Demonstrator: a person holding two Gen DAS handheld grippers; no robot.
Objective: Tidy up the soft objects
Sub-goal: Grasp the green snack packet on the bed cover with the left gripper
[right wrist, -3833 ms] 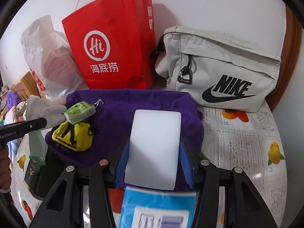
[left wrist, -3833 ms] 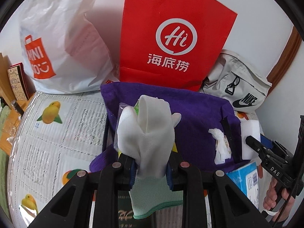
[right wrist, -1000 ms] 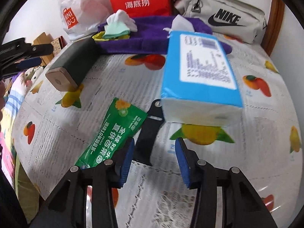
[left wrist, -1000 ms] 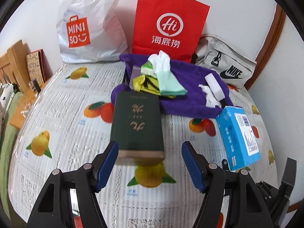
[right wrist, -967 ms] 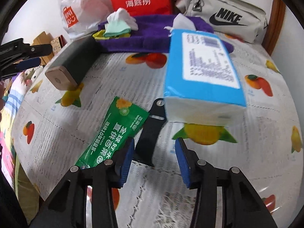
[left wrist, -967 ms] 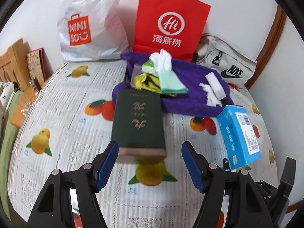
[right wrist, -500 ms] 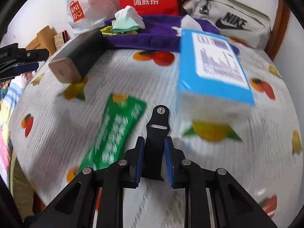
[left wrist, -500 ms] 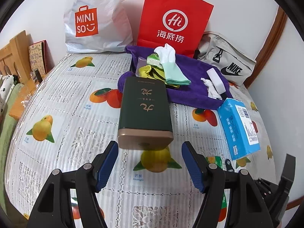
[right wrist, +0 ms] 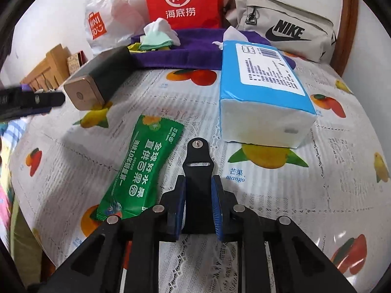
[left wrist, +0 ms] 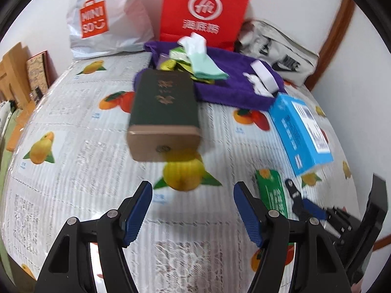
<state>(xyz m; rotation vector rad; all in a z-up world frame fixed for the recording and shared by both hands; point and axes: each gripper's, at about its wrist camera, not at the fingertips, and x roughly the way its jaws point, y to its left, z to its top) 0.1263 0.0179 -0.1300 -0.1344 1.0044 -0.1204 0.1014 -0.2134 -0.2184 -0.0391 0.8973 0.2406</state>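
Near the table's front edge, right gripper [right wrist: 197, 202] has its pads clamped on the black strap [right wrist: 198, 163], lying flat beside the green packet [right wrist: 146, 168]. Risk: the thin, slick strap could slip out on lifting, or its free end drag the packet along. Left gripper [left wrist: 193, 208] hangs wide and empty, short of the dark box [left wrist: 165, 105]; the purple cloth [right wrist: 195, 46] with its soft pile lies well behind.

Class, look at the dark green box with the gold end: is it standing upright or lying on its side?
Lying down. The dark green box rests lengthwise on the tablecloth, its broad lettered face up and gold end facing the left gripper.
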